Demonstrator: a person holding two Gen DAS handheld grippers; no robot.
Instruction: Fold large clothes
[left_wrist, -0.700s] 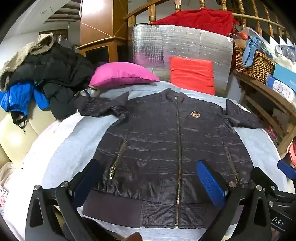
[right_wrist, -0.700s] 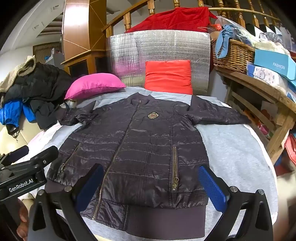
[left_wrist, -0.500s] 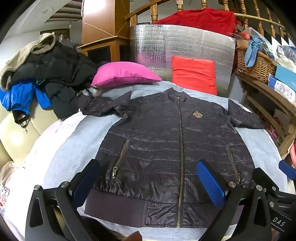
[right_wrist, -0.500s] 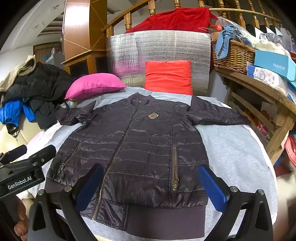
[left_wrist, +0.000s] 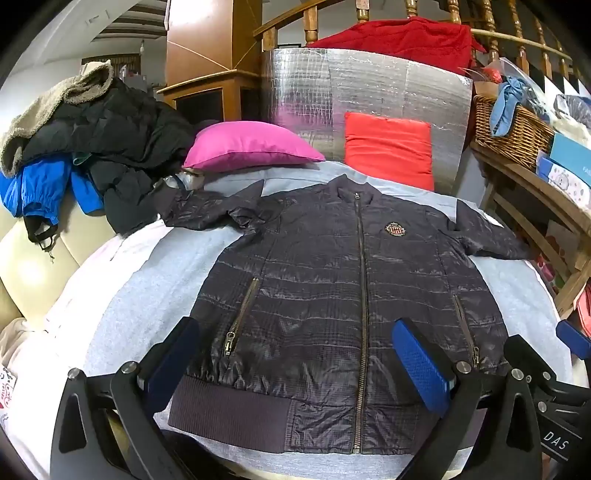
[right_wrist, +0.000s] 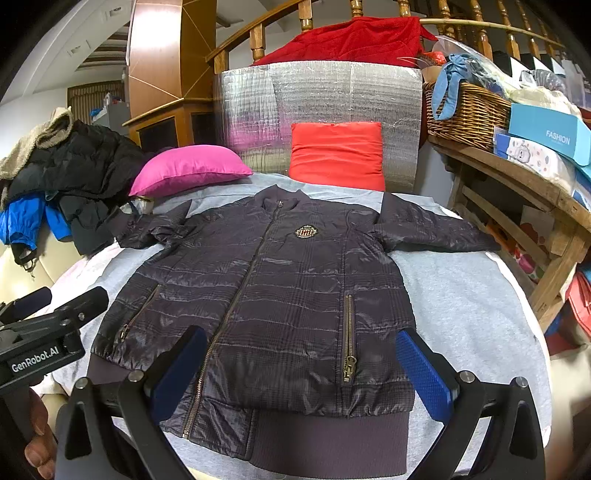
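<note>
Folding stage: not yet begun, I judge; the dark quilted jacket (left_wrist: 343, 302) lies face up and zipped on the grey cover (left_wrist: 122, 306), collar toward the red cushion (left_wrist: 388, 147), ribbed hem nearest both grippers.
Left gripper (left_wrist: 295, 363): fingers spread wide, nothing between them, hovering over the jacket's hem on the side of its left pocket zip (left_wrist: 240, 317).
Right gripper (right_wrist: 295, 373): fingers likewise spread wide and empty, above the hem near the other pocket zip (right_wrist: 348, 332).
Risk, slippery shell: the shiny fabric looks slick, so a shallow pinch could catch the top layer only and the back would lag, leaving a crooked fold.
Risk, bunched sleeve: the sleeve (left_wrist: 210, 214) on the pink cushion (left_wrist: 247, 146) side of the jacket is crumpled and reaches toward the pile of coats (left_wrist: 96, 136); pulling it could drag on that pile.
Risk, far sleeve: the sleeve (right_wrist: 432, 229) on the wooden shelf (right_wrist: 517, 173) side of the jacket ends close to the cover's edge and could slide off.
Risk, crowding: both grippers sit just beside each other at the hem and could knock together.
Open room: bare cover on either flank of the jacket, wider on the shelf side.
Edges: the cover drops away just below the hem; cushions and a foil panel (right_wrist: 321, 110) close off the space beyond the collar.
</note>
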